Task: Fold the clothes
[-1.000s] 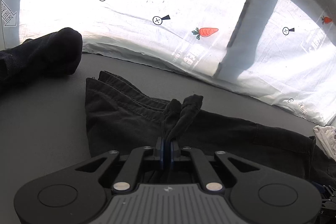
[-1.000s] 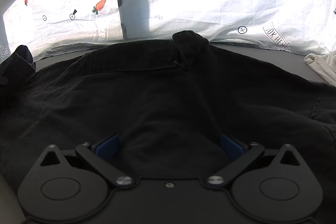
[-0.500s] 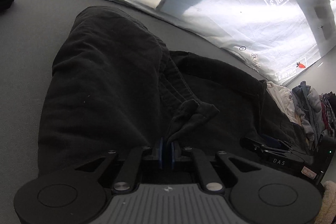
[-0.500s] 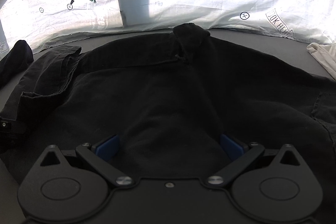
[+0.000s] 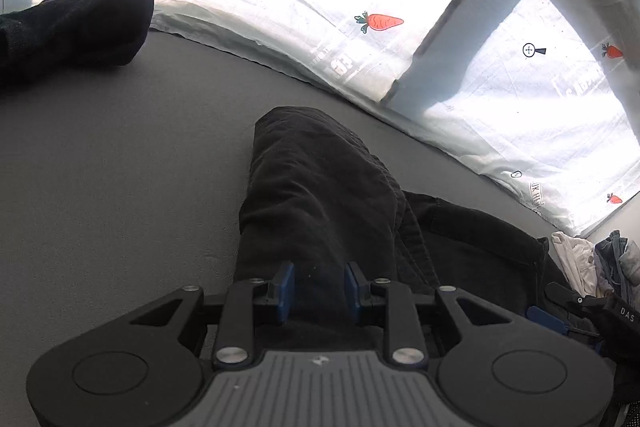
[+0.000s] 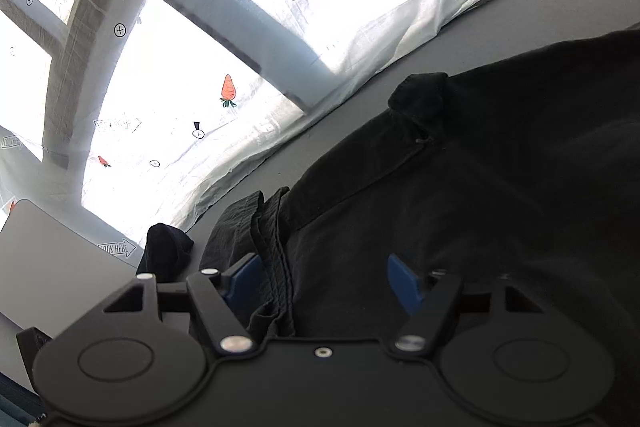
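Black trousers (image 5: 320, 195) lie on the grey table (image 5: 120, 167), one part folded over the rest. My left gripper (image 5: 319, 285) is open, its blue pads either side of the folded cloth, gripping nothing. In the right wrist view the trousers (image 6: 480, 207) fill the right half, with a gathered waistband edge (image 6: 272, 227) at the left. My right gripper (image 6: 324, 281) is open wide over the cloth, close above it. The right gripper also shows in the left wrist view (image 5: 576, 311) at the far right.
A second black garment (image 5: 72, 27) lies at the table's far left; it also shows in the right wrist view (image 6: 164, 251). A pile of white and blue clothes (image 5: 592, 263) sits at the right. A white printed sheet (image 5: 360, 7) hangs behind the table.
My left gripper has let go of the cloth and opened. It carried the trouser part over and laid it down. My right gripper has tilted and swung left, still open.
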Tool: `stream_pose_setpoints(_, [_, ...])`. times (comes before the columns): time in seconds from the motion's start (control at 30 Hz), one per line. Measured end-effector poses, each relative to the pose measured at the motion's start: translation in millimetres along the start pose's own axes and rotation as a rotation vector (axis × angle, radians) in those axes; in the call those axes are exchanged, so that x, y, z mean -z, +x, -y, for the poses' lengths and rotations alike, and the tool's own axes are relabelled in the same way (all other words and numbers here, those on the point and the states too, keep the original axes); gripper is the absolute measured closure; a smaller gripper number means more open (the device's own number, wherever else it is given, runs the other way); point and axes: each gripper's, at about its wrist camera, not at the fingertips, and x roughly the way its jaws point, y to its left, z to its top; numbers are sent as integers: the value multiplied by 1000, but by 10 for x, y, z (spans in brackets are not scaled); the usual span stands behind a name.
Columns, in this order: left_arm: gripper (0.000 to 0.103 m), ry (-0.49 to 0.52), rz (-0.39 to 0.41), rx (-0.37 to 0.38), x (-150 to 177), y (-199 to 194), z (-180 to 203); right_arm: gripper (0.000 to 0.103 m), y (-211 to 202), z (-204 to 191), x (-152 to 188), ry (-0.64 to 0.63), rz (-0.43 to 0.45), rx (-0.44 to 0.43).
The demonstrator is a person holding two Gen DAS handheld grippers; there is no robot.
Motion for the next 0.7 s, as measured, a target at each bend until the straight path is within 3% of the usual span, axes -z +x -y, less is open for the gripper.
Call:
stream_pose_setpoints(0.1, [74, -30, -32, -40, 8, 122, -118, 72, 258, -50, -9, 15, -69, -30])
stream_pose_setpoints(0.33, [68, -30, -101, -102, 94, 300, -213, 68, 866, -136, -1, 45, -224, -71])
stream_pose_setpoints(0.5, [65, -102, -120, -76, 115, 323, -342, 64, 1171, -37, 32, 168, -284, -116])
stream_pose_setpoints(0.7, [65, -95, -133, -68, 96, 359, -348, 70, 1409, -53, 55, 193, -377, -227])
